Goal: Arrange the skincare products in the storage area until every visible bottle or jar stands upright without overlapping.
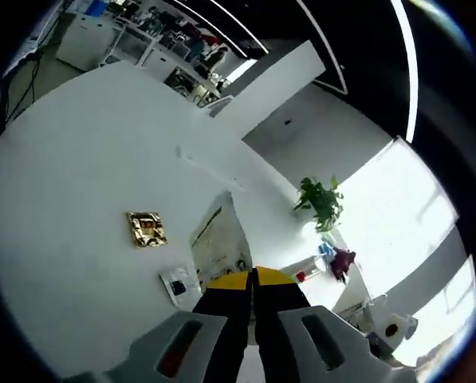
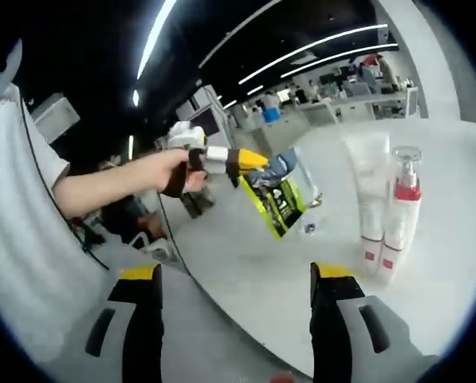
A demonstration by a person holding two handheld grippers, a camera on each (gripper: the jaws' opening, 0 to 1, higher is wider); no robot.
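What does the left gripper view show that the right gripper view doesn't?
Left gripper view: a gold square packet, a small white card and a green potted plant. Right gripper view: the open right claw, a yellow-green sachet held by the left claw, an upright white tube and white red-collared pump bottle. Shared: the white tabletop, the left claw.
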